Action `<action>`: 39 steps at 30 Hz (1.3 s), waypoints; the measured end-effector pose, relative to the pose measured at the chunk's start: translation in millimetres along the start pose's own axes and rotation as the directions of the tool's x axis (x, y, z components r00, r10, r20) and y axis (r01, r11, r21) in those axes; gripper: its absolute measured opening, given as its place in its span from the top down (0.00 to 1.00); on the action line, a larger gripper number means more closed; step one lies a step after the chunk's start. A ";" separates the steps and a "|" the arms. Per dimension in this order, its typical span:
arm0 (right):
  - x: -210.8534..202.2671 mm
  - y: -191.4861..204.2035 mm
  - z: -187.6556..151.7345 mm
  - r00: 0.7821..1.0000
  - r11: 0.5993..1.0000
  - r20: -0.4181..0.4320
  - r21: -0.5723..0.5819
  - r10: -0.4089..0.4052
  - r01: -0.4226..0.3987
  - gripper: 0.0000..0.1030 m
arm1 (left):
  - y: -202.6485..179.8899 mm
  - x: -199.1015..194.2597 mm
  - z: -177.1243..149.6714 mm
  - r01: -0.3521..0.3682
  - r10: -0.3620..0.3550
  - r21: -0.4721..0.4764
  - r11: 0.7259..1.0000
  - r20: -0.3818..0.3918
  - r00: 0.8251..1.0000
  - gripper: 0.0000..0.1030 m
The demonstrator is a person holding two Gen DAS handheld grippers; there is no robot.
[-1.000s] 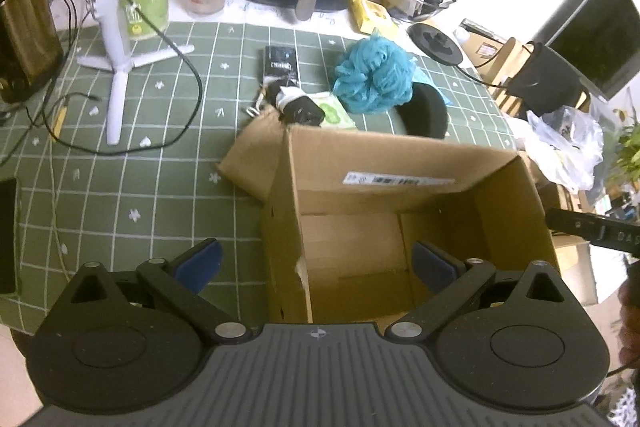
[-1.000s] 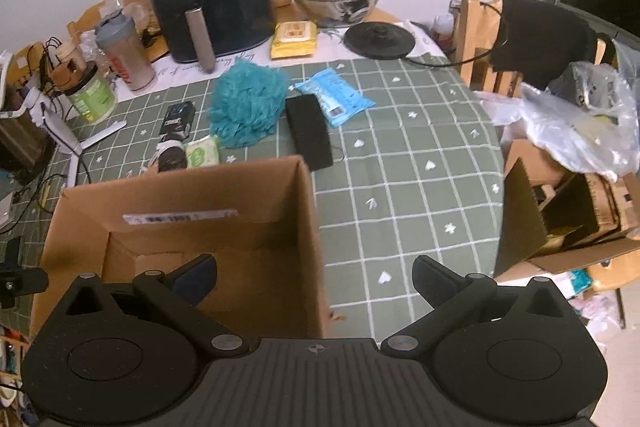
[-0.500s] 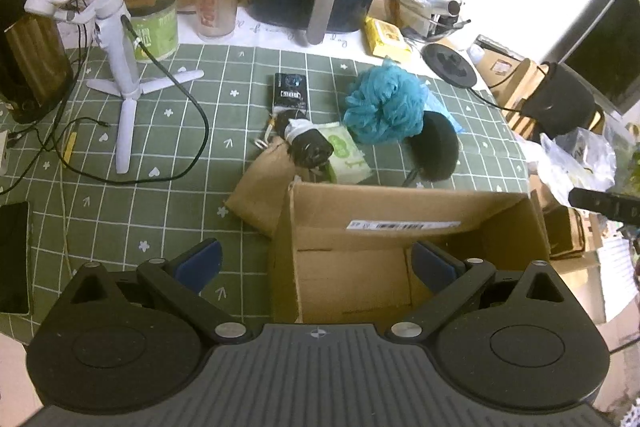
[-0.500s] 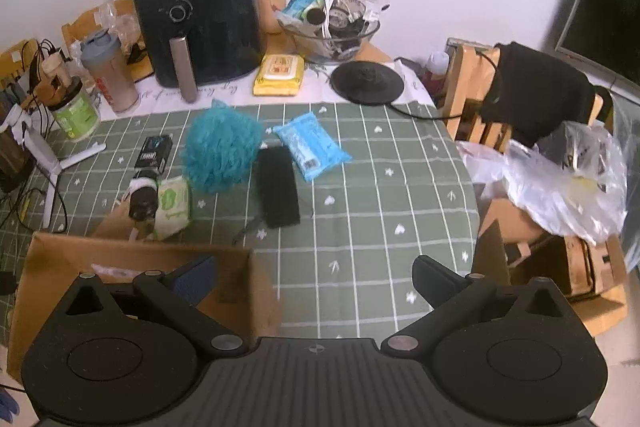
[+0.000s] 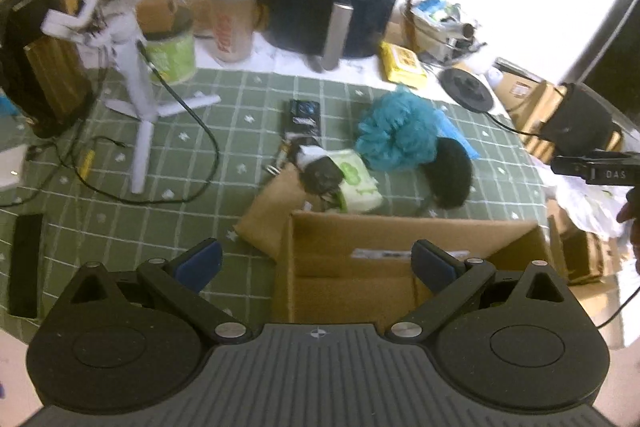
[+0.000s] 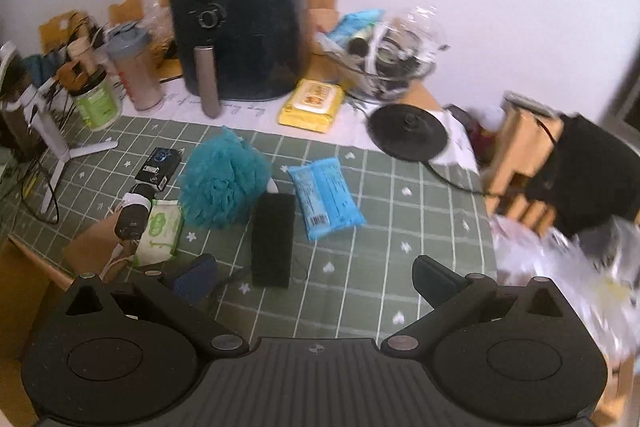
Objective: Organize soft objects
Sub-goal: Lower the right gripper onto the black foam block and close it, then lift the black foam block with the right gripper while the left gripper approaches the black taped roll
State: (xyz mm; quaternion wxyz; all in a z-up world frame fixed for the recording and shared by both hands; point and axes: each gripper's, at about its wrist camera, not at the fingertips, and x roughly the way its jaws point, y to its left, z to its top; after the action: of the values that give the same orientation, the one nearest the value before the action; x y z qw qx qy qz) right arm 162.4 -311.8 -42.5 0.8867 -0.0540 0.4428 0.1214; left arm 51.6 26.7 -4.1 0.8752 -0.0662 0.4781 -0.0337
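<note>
Both your grippers, left and right, gape wide, empty. You're picking a first item: I'd reach the right one for the black sponge beside the teal pouf, then carry it to the cardboard box.

On the worktop lie 1 teal pouf, 1 black sponge, 1 blue wipes pack, 1 green tissue pack, 1 yellow wipes pack and 1 small black box. There is 1 carton, 1 air fryer, 1 shaker bottle, 1 green jar and 1 white tripod. 2 hand-held grippers show, 1 per view, left and right.
</note>
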 end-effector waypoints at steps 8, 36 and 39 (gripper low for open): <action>66.1 -5.3 3.1 0.996 0.996 -0.032 -0.030 0.085 -0.086 0.00 | -4.0 -8.9 -0.6 -0.120 0.119 -0.002 0.993 0.064 0.991 0.00; 170.6 25.2 -1.5 0.989 0.996 -0.132 -0.038 0.070 -0.075 0.57 | 18.0 -16.0 -8.2 0.021 -0.016 -0.093 0.995 0.055 0.998 0.00; 154.6 22.5 -2.3 0.991 0.997 -0.117 -0.040 0.063 -0.068 0.57 | 18.9 -11.9 -2.4 0.050 -0.043 -0.091 0.995 0.074 0.996 0.00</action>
State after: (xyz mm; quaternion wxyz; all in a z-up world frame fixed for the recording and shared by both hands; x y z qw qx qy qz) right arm 244.2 -264.7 -167.1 0.8537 -0.0660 0.4921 0.1569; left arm 43.0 46.6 1.8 0.8868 -0.1189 0.4457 -0.0293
